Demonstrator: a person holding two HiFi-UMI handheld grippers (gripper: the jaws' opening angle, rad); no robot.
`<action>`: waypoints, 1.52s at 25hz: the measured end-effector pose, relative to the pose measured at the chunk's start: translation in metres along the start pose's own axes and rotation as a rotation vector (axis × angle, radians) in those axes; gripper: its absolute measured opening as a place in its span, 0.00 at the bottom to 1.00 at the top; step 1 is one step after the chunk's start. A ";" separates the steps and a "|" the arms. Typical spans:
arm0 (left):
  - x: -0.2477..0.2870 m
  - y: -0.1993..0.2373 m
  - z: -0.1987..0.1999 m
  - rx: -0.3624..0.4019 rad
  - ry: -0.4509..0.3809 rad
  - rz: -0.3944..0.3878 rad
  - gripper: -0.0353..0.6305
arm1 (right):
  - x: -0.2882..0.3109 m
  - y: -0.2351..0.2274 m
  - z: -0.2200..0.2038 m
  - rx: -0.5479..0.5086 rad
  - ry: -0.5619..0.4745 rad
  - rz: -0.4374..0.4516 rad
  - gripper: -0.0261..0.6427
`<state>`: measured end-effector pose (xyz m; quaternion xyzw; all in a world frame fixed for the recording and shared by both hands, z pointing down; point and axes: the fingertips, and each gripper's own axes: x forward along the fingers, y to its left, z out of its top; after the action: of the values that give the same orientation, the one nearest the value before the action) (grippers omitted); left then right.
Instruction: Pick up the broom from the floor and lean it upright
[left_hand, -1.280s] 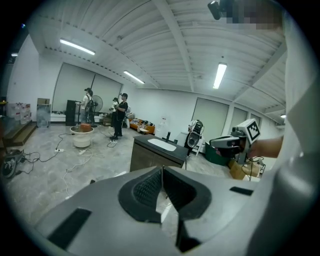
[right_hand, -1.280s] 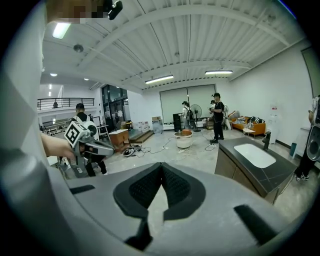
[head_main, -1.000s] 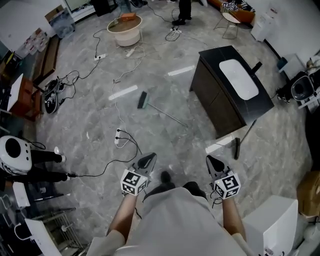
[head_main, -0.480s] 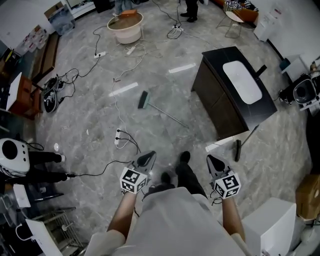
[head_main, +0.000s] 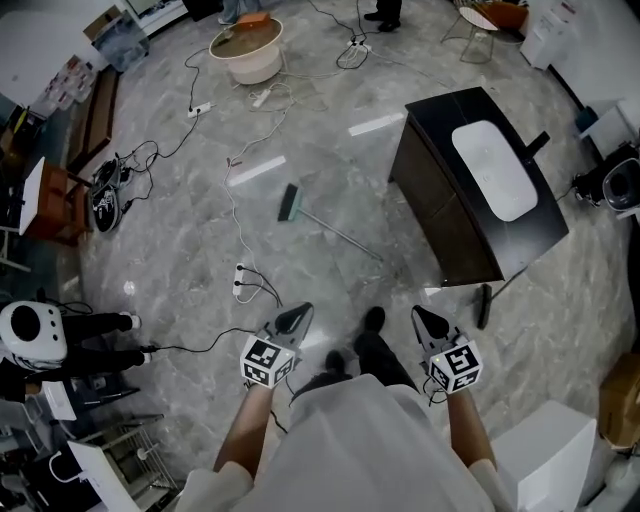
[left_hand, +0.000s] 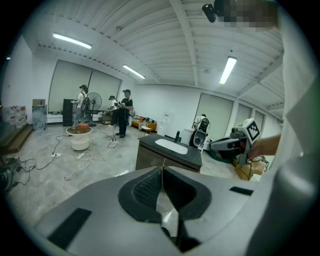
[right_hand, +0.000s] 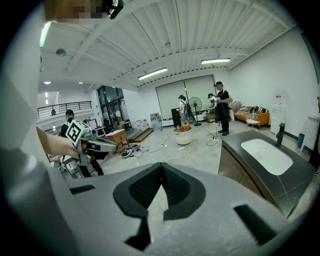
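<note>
Meeting pad to pad with nothing between them, the jaws of the left tool (left_hand: 162, 171) are clenched and empty, as its own view shows. The right tool (right_hand: 161, 169) is clenched and empty in its view too. Each of those views also catches the other tool held out beside it, along with ceiling lights and people (left_hand: 126, 112) standing at the room's far end. Only the head view shows the broom (head_main: 335, 231). It lies flat on the floor (head_main: 180, 250), well ahead of both tools, with its handle slanting toward the dark cabinet (head_main: 440, 200) and its white basin (head_main: 494, 170). A white power strip (head_main: 239, 278) lies between the left tool and the brush.
</note>
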<state>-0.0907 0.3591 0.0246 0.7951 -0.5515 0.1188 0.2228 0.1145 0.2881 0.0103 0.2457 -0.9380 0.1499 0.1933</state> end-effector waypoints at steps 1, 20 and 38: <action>0.012 0.003 0.005 0.003 0.008 0.000 0.07 | 0.006 -0.011 0.001 0.003 0.005 0.007 0.04; 0.214 0.044 0.044 0.194 0.190 -0.119 0.07 | 0.093 -0.178 -0.007 0.048 0.089 0.078 0.04; 0.376 0.182 -0.052 0.318 0.334 -0.356 0.07 | 0.236 -0.244 -0.067 0.190 0.199 -0.069 0.04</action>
<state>-0.1199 0.0214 0.2741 0.8738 -0.3334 0.2919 0.2003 0.0709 0.0149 0.2172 0.2789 -0.8867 0.2551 0.2661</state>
